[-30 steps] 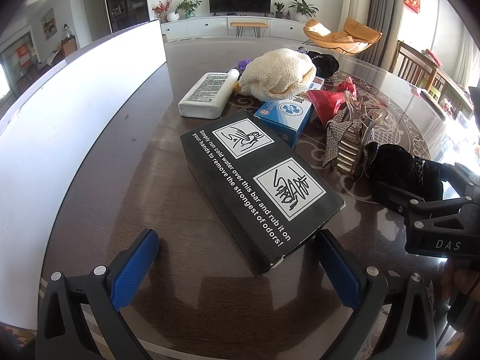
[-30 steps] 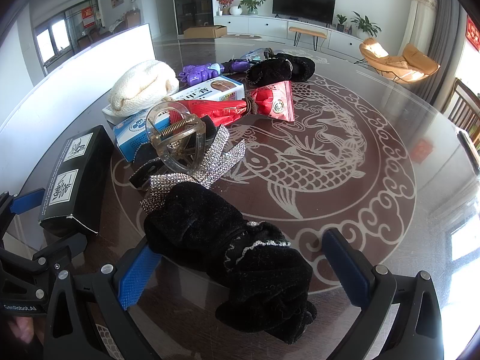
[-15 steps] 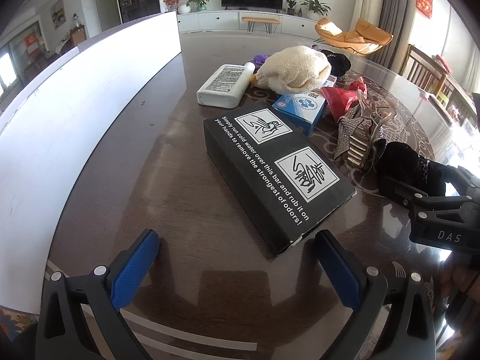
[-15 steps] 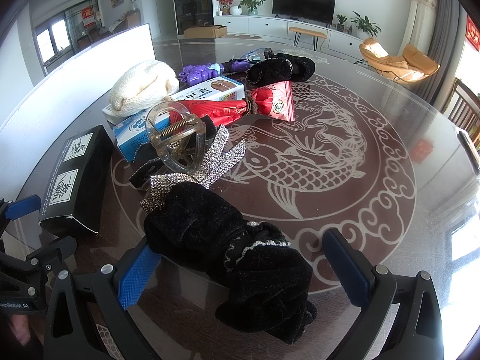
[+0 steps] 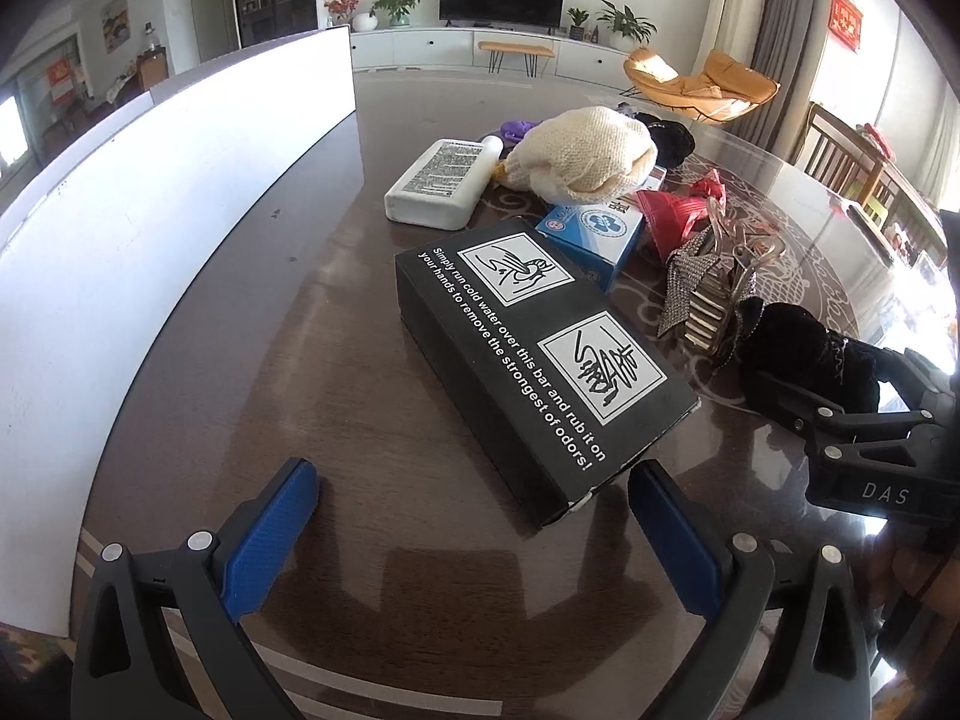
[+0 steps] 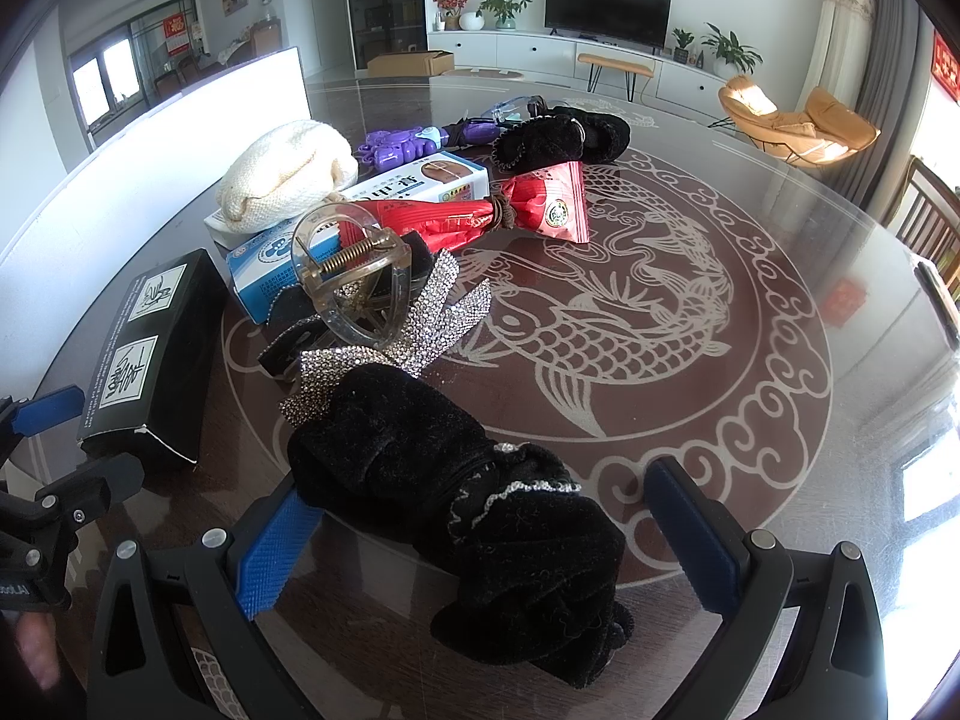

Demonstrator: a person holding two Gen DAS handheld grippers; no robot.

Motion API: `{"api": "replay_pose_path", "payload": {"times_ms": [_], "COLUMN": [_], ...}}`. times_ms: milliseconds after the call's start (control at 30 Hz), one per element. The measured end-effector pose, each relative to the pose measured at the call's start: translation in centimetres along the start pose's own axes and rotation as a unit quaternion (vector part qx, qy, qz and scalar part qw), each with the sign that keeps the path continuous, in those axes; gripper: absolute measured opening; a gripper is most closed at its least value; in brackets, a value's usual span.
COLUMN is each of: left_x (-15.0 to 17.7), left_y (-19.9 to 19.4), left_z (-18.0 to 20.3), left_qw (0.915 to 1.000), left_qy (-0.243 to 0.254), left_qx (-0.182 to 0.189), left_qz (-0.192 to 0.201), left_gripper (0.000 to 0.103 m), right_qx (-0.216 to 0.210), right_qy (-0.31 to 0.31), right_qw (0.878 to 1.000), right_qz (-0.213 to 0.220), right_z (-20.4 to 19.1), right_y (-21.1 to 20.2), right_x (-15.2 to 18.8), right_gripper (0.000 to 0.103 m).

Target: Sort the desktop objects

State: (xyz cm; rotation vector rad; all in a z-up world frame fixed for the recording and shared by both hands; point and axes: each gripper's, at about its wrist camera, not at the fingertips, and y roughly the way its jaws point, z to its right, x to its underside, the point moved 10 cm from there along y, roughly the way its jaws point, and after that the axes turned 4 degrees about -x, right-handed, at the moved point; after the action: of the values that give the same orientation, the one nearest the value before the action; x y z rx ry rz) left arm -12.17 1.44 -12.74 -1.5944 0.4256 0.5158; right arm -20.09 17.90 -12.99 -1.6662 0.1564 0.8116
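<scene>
My left gripper (image 5: 474, 501) gapes wide just short of the black box (image 5: 540, 354). My right gripper (image 6: 486, 516), right of the box, straddles the velvet scrunchie (image 6: 480, 510), wide.

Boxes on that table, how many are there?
3, perhaps more hidden under the pile. The black box lies nearest the left gripper, the blue-and-white box sits just behind it, and a white medicine box lies beside the cream knitted bundle.
</scene>
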Motion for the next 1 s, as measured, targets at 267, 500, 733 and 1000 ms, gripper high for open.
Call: {"api": "replay_pose_path", "payload": {"times_ms": [267,500,733,1000], "left_x": [-0.35,-0.54,-0.68,-0.29], "left_y": [0.31,0.61,0.97,0.87], "left_z": [0.29,0.32,0.35,0.32], "left_qw": [0.9999,0.9999,0.9999,0.9999], "left_qy": [0.006,0.005,0.001,0.003], "left_qx": [-0.002,-0.003,-0.008,-0.006], "left_qz": [0.009,0.010,0.011,0.013], "left_gripper": [0.103,0.103,0.103,0.103], "right_qx": [0.000,-0.002,-0.007,-0.007], "right_qy": [0.000,0.000,-0.004,-0.005], "right_qw": [1.000,1.000,1.000,1.000], "right_qz": [0.000,0.000,0.000,-0.001], "right_z": [-0.01,-0.01,-0.01,-0.04], "right_y": [-0.01,-0.01,0.20,0.20], "right_x": [-0.02,0.01,-0.15,-0.12], "right_gripper": [0.103,0.103,0.103,0.103]}}
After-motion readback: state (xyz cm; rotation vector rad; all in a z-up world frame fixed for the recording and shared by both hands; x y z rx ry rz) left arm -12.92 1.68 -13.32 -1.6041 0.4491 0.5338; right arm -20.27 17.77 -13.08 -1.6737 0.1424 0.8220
